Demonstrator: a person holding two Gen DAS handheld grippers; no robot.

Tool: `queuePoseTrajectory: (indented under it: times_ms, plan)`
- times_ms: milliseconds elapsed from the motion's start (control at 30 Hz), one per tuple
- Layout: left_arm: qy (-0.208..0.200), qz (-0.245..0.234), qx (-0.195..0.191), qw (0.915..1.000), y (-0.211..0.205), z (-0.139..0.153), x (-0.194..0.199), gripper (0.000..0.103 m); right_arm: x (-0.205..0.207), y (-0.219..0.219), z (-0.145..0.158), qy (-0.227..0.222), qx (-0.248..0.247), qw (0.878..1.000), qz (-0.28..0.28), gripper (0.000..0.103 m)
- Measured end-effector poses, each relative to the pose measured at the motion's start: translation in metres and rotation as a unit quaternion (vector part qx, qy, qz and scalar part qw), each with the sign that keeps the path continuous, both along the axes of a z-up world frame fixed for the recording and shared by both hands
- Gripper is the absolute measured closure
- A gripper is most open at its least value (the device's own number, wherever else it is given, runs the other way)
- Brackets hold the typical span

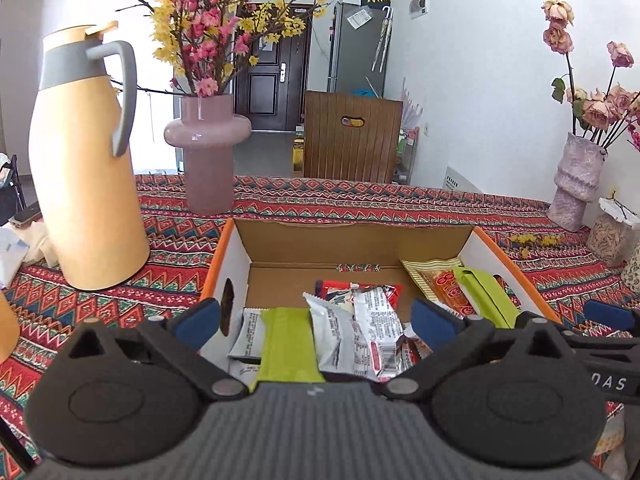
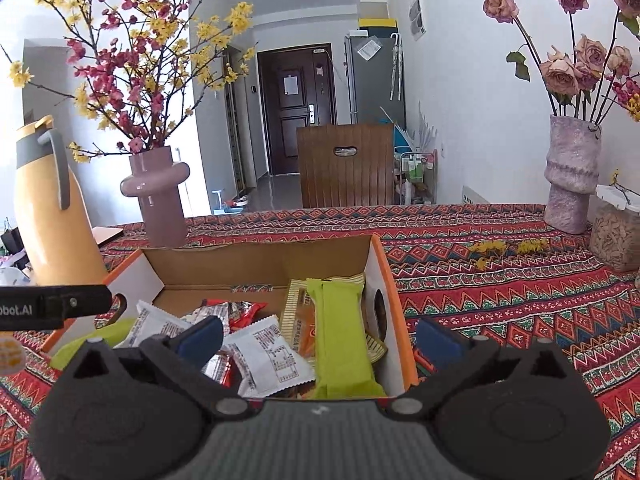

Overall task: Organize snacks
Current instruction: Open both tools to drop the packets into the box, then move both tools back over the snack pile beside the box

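An open cardboard box (image 1: 212, 264) (image 2: 386, 280) with an orange rim sits on the patterned tablecloth. Loose in it lie green packets (image 1: 286, 344) (image 2: 344, 336), white packets (image 1: 336, 336) (image 2: 264, 352), a red wrapper (image 1: 384, 292) (image 2: 244, 312) and an orange-yellow packet (image 1: 444, 284) (image 2: 300, 320). My left gripper (image 1: 316, 322) stands open at the box's near left, one blue pad by the left wall, the other over the packets. My right gripper (image 2: 320, 342) is open too and straddles the right wall. Neither holds anything.
A tall yellow thermos jug (image 1: 84, 184) (image 2: 48, 220) and a pink vase of blossom branches (image 1: 208, 152) (image 2: 160, 192) stand behind the box on the left. At the far right are a textured vase of roses (image 1: 576, 184) (image 2: 568, 176) and a seed jar (image 2: 616, 236). A wooden chair (image 1: 352, 136) is beyond the table.
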State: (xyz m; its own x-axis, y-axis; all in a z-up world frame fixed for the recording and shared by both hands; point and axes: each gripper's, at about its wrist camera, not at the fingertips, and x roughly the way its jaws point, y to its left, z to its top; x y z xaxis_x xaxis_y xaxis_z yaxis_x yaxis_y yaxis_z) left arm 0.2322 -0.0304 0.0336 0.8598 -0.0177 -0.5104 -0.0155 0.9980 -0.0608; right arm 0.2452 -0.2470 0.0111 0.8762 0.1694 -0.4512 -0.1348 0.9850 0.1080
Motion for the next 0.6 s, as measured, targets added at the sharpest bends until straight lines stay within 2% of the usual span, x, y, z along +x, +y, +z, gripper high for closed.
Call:
queuePoseTrajectory:
  times_ms: [600]
  plan:
    - [-0.025, -0.022, -0.002, 0.9995, 0.02, 0.001, -0.079, 0.0, -0.094, 0.003, 0.006, -0.023, -0.008, 0.999, 0.035, 0.0]
